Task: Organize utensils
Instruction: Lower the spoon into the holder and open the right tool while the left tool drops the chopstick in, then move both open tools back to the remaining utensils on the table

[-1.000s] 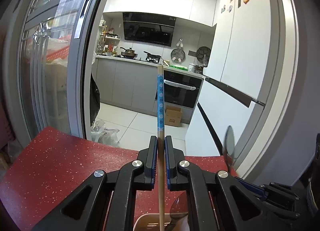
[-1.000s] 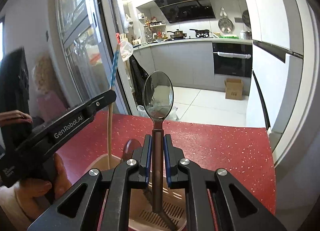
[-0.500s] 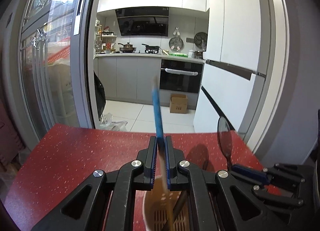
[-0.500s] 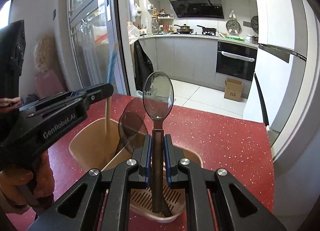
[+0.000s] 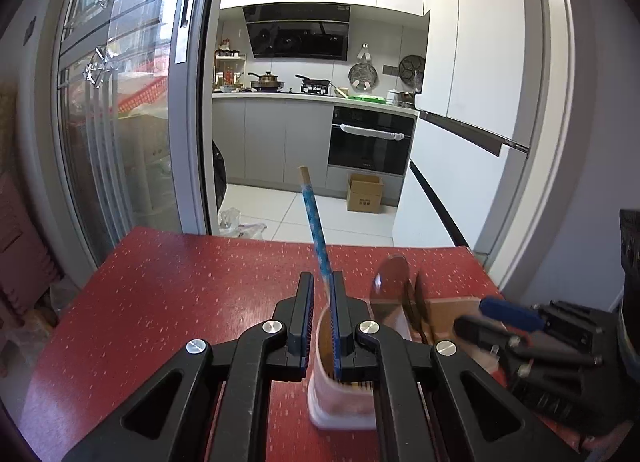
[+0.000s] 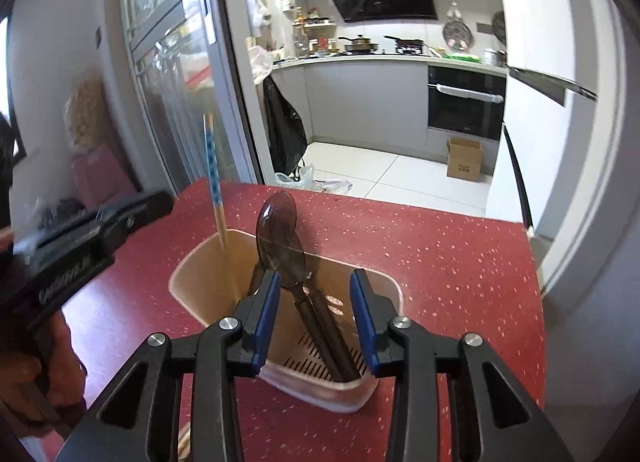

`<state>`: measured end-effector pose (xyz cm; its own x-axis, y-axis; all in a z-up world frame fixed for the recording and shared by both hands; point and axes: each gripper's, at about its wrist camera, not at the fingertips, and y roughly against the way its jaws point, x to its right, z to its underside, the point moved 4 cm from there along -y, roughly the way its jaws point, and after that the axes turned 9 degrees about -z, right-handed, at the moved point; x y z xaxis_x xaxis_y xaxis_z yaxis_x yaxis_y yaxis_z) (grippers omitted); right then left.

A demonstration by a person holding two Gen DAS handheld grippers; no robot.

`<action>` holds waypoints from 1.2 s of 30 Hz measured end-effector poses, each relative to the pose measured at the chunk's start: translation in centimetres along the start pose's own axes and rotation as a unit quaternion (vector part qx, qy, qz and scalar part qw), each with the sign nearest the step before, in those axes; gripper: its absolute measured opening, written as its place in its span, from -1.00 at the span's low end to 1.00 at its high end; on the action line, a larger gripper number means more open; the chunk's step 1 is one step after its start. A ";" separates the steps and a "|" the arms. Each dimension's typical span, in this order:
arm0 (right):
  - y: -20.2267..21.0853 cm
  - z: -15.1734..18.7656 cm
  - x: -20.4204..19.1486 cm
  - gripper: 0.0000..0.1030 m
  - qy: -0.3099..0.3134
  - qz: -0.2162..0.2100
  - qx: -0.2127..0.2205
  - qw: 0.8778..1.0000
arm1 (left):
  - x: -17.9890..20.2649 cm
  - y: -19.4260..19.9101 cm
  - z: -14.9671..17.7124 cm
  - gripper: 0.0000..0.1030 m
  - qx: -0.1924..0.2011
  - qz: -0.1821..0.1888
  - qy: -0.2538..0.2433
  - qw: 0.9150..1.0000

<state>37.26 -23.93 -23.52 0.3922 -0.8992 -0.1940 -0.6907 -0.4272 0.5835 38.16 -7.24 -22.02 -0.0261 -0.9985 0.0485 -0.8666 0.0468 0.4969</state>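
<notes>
Beige slotted plastic caddy [image 6: 200,282] | smooth metal spoons [image 6: 280,238] inside | left fingers [image 5: 306,318] parted, empty | right fingers [image 6: 362,314] wide, empty

Black angular left claw [image 5: 323,294] and right claw [image 6: 316,294], blue-padded fingers, silver screws, white lettering.

A red bench [image 6: 440,262] with pale speckles fills the lower part of both views. Standing directly on it is a beige plastic utensil holder [image 6: 192,282] with a slotted base, rounded corners and a pale rim, also seen from the left wrist [image 5: 320,382]. The bench's far edge meets a white-tiled kitchen floor [image 6: 400,177].
</notes>
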 end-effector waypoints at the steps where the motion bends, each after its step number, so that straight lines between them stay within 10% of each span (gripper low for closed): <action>1: 0.6 0.1 -0.1 -0.11 -0.006 -0.004 -0.001 1.000 | -0.1 0.8 0.4 -0.30 -0.005 0.004 -0.001 1.000; 34: 7.9 23.7 -4.8 0.06 -0.206 -0.024 -0.207 0.956 | -5.5 14.1 23.5 -0.28 -0.220 0.009 -0.006 0.976; 35: 7.9 23.9 -4.9 0.06 -0.211 -0.025 -0.209 0.954 | -5.7 14.1 23.7 0.09 -0.222 0.009 -0.003 0.975; 36: 7.9 24.0 -4.9 0.06 -0.214 -0.025 -0.210 0.954 | -5.9 14.2 23.8 1.00 -0.224 0.011 0.002 0.975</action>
<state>15.30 -25.15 -36.85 0.0728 -0.8735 -0.4814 -0.3374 -0.4758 0.8123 14.12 -1.39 -35.88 -0.0398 -0.9970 0.0668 -0.5613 0.0776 0.8240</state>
